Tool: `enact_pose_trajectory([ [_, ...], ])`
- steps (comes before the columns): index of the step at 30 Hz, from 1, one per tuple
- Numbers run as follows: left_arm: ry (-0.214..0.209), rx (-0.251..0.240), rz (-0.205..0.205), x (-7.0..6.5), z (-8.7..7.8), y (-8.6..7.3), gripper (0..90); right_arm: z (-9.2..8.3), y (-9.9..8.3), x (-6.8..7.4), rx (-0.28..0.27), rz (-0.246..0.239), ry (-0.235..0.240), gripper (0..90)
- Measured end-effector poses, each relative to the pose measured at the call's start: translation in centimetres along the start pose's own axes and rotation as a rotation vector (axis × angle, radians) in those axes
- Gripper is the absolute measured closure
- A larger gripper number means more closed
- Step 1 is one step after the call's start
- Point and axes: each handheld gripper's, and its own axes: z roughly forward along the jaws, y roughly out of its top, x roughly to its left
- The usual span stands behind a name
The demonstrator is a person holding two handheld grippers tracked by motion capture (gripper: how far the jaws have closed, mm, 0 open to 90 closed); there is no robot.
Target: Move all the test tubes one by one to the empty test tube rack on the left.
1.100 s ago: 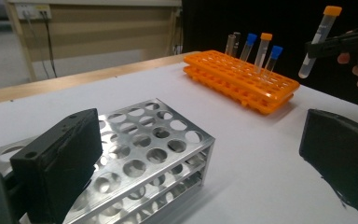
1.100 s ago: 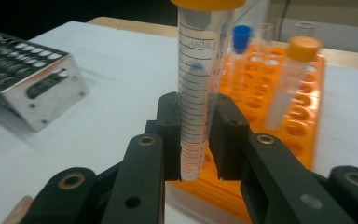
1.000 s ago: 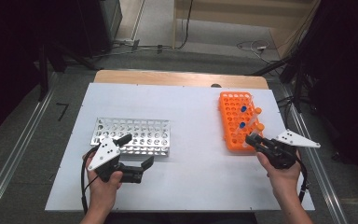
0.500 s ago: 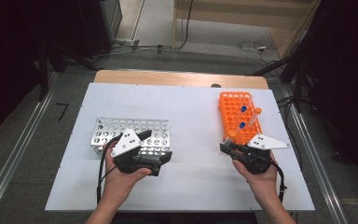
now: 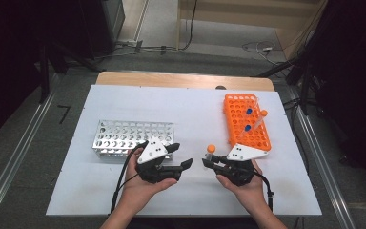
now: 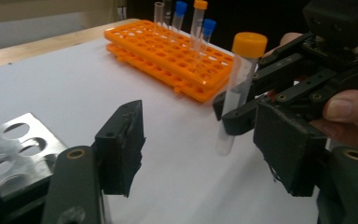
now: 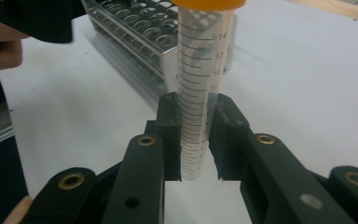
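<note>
A white table spreads across the scene, a strip of bare wood showing along its far edge. On its left half lies a silver metal rack of round holes, its long side running left to right. On the right half, farther off, an orange rack stands with its long side running near to far; it holds two blue-capped tubes, an orange-capped one and a clear uncapped one.

Near the table's front edge the person's two hands face each other. The left gripper sits just in front of the silver rack's right end, pointing right. Its jaws have just been closing and now stand partly apart with nothing between them; in the left gripper view the pads frame bare table.

The right gripper points left toward it, close by but not touching, just in front of the orange rack's near end. Its jaws are clamped on the lower part of an orange-capped tube, which stands upright above the table between the two racks. In the right gripper view the pads press both sides of the tube's clear graduated wall.
</note>
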Motion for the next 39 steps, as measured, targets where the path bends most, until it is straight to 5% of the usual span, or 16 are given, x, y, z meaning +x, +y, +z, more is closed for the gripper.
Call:
enact_pose_trajectory([
  [17,-0.089,0.016,-0.001,-1.3,1.2,-0.2,56.2,1.7,0.3,3.4,0.028,-0.091,0.093,72.9],
  [24,-0.107,0.023,0.026,-1.6,1.3,-0.3,72.2,1.8,0.4,3.6,0.029,-0.089,0.099,72.8],
  [33,-0.112,0.026,0.027,-1.3,1.3,-0.4,74.8,1.9,0.2,3.4,0.021,-0.077,0.122,72.2],
  [39,-0.095,0.009,0.017,-0.8,0.9,-0.3,74.9,1.3,-0.2,2.9,0.000,-0.072,0.150,48.3],
])
